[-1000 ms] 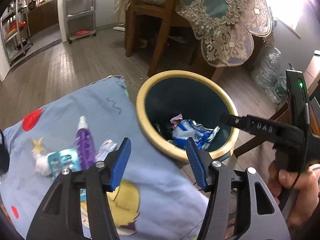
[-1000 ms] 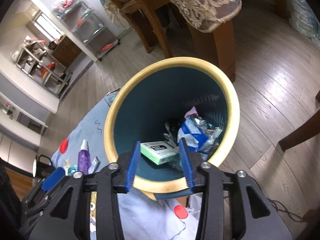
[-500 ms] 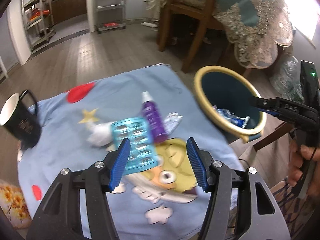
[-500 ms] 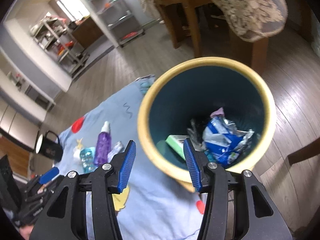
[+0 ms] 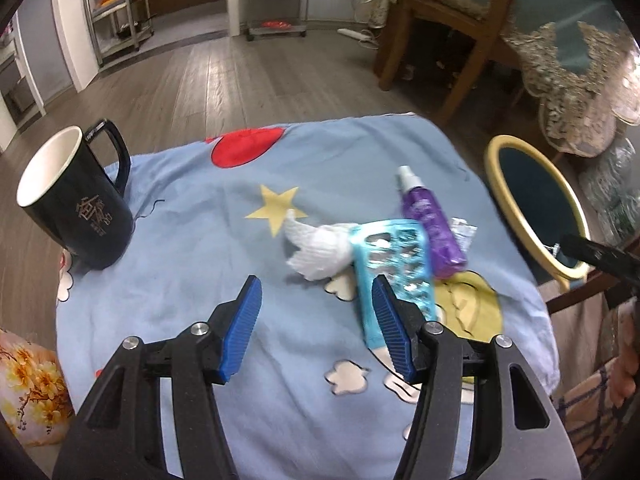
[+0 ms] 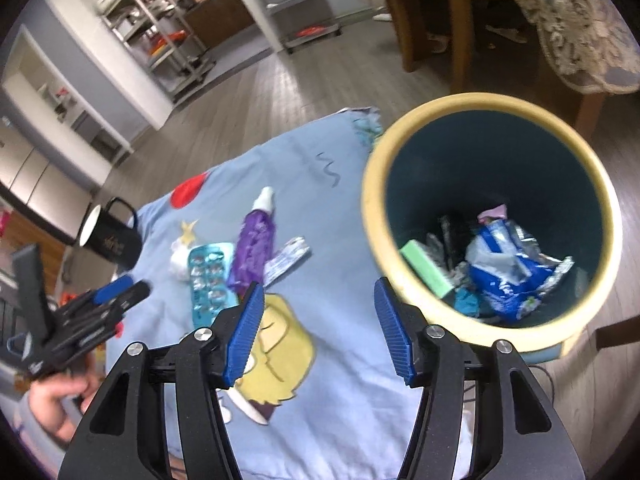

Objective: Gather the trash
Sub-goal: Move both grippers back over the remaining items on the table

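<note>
A blue blister pack [image 5: 394, 264], a crumpled white tissue [image 5: 320, 250], a purple spray bottle [image 5: 430, 226] and a small foil wrapper [image 5: 462, 232] lie together on the blue cartoon cloth [image 5: 224, 240]. My left gripper [image 5: 316, 328] is open and empty, just short of the blister pack. My right gripper [image 6: 320, 328] is open and empty over the cloth, left of the yellow-rimmed bin [image 6: 496, 106]. The bin holds a green box [image 6: 426, 268] and a blue foil bag [image 6: 512, 268]. The pile also shows in the right wrist view: the blister pack [image 6: 210, 280] and the bottle [image 6: 254, 248].
A black mug [image 5: 76, 196] stands on the cloth's left side. The bin [image 5: 500, 160] stands at the cloth's right edge. A wooden chair [image 5: 448, 40] and a lace-covered table [image 5: 576, 56] are behind it. A flowered cushion [image 5: 28, 384] lies lower left.
My right gripper let the green box fall into the bin and drew back left over the cloth. My left gripper swung left from the bin to face the pile.
</note>
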### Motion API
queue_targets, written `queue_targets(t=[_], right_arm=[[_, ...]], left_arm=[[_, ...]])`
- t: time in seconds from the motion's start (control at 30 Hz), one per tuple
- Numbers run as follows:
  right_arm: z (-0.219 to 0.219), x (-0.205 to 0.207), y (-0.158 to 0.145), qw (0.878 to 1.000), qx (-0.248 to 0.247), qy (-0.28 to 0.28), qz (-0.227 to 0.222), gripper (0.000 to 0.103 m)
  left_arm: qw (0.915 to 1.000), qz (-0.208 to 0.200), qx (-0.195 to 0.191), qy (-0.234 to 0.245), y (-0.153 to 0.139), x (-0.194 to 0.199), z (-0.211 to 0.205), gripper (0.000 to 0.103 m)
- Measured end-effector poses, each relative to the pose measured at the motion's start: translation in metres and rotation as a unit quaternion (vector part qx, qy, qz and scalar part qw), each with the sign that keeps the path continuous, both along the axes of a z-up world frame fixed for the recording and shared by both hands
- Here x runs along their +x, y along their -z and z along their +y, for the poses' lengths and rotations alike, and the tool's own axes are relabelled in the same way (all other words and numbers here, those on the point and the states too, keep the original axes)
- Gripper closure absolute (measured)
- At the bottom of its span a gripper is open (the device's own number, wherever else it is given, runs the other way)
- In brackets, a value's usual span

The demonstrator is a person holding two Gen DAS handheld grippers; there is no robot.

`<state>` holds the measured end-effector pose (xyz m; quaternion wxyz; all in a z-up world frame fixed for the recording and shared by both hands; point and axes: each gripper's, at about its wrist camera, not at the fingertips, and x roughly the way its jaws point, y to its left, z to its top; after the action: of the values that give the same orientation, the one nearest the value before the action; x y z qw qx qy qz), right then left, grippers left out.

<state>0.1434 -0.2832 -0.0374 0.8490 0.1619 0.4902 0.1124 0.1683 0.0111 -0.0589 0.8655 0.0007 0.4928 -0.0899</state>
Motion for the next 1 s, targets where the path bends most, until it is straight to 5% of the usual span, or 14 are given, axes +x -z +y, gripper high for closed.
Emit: queue_targets(t=[0.3, 0.4, 0.47, 0.8, 1.0], right_arm=[[0.039, 0.009, 0.009, 0.999, 0.007, -0.045, 0.020, 0.043], [0.049, 0.012, 0.014, 0.998, 0.003, -0.057, 0.026, 0.042], [0.053, 0.013, 0.018, 0.998, 0.002, -0.061, 0.032, 0.042], [0.056, 0.018, 0.031, 0.997, -0.001, -0.058, 0.047, 0.042], [0.062, 0.016, 0.032, 0.997, 0.002, -0.066, 0.048, 0.042]], left_arm=[[0.9997, 0.019, -0.011, 0.014, 0.032, 0.032, -0.002, 0.056], [0.9992, 0.031, -0.015, 0.022, 0.040, 0.036, -0.002, 0.076], [0.9987, 0.038, -0.022, 0.028, 0.044, 0.036, -0.002, 0.102], [0.9994, 0.033, 0.007, -0.009, 0.033, 0.021, 0.014, 0.103], [0.9991, 0.027, -0.032, -0.012, 0.025, 0.012, 0.029, 0.103]])
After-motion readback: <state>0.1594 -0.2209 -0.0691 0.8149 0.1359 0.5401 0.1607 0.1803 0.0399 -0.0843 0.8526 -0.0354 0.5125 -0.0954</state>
